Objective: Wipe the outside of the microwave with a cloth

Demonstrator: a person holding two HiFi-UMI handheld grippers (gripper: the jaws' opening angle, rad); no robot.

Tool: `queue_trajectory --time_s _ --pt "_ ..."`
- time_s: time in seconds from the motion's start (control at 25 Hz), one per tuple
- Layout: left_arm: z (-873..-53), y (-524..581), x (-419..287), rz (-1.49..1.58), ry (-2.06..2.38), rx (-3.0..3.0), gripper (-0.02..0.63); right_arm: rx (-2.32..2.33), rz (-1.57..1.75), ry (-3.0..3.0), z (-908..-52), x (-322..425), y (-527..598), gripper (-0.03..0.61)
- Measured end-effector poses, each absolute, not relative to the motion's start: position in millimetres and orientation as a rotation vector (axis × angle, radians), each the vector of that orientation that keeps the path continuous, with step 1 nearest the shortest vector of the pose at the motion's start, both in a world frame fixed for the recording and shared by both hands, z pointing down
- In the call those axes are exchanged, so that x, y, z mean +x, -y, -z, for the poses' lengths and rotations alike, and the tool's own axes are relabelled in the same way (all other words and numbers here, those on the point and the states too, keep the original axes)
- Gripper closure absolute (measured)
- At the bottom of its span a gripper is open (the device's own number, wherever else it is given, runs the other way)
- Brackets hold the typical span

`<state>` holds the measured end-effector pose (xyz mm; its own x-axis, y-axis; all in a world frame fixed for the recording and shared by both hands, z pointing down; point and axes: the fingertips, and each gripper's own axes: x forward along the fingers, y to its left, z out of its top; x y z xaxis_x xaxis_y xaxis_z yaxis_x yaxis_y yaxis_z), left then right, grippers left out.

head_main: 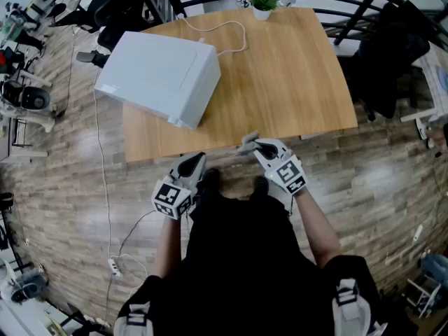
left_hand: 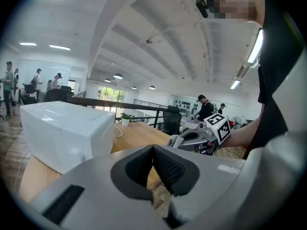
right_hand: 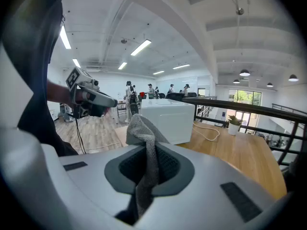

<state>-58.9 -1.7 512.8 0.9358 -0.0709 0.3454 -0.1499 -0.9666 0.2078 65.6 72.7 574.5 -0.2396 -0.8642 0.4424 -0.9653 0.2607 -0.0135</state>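
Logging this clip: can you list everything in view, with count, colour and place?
microwave: one, white, on the table's left part
table: one, light wood, in front of the person
cable: one, white, looped on the table behind the microwave
potted plant: one, green in a white pot, at the table's far edge
power strip: one, white, on the floor at left
railing: one, black, beyond the table
people: several, far off in the room
cloth: one, grey, pinched in the right gripper
left gripper: grey, jaws together, empty
right gripper: grey, shut on the cloth
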Motion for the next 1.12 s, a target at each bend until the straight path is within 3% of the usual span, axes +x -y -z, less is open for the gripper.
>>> queue_trajectory --time_s 0.36,1.12 --pt "-502 -46 -72 -0.451 0.319 2.856 0.612 1.576 -0.412 2.292 -583 61 -80 0.564" --pt "-506 8 -153 -0.329 0.458 2.864 0.612 1.573 -0.328 2.258 -592 12 3 0.563"
